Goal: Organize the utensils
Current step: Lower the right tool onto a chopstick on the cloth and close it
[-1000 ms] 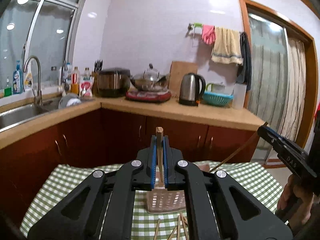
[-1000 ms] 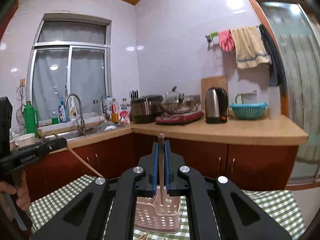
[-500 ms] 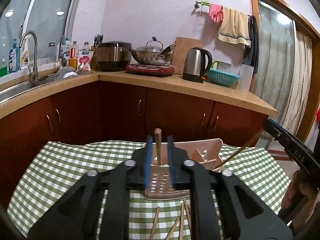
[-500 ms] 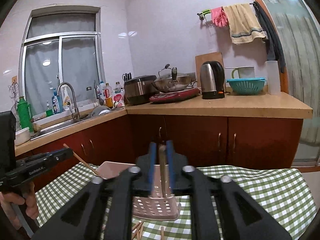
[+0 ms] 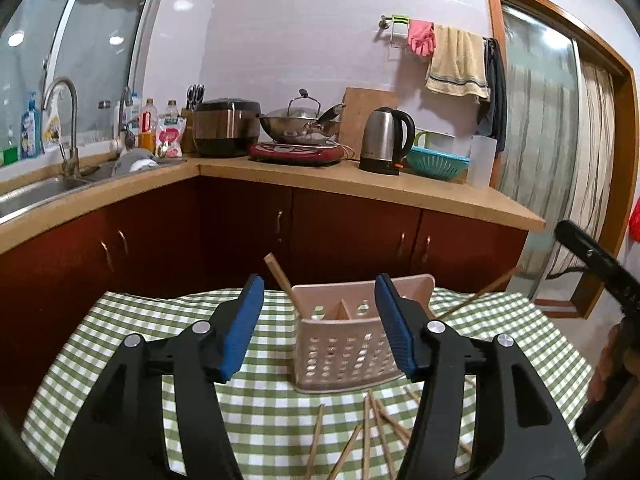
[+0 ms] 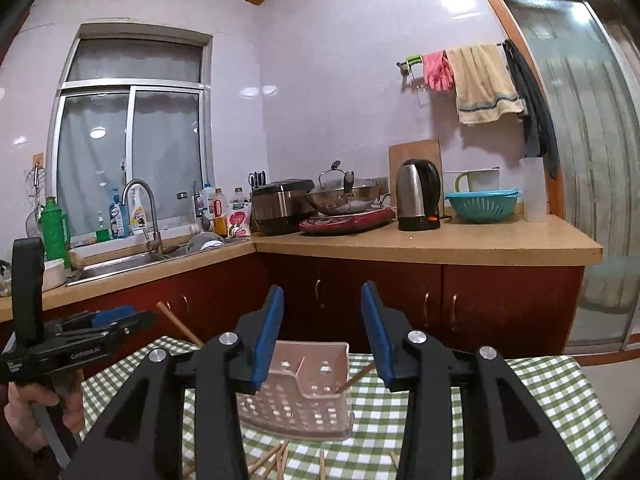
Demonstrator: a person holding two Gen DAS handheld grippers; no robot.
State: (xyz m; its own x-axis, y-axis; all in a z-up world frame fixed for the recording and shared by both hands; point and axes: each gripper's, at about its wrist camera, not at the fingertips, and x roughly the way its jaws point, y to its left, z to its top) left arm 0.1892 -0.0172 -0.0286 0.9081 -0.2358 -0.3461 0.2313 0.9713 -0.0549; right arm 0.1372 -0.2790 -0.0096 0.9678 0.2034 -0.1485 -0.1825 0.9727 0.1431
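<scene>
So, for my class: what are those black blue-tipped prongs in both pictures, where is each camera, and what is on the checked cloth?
No robot here: a person holds a hand tool in each hand. Each picture comes from a camera on one tool, looking along its two fingers. The left gripper and right gripper both stand open and hold nothing. On the green-and-white checked tablecloth stands a pink perforated plastic utensil holder with wooden chopsticks leaning in it. More loose wooden chopsticks lie on the cloth in front of it. The person's left hand shows at the right camera's edge.
</scene>
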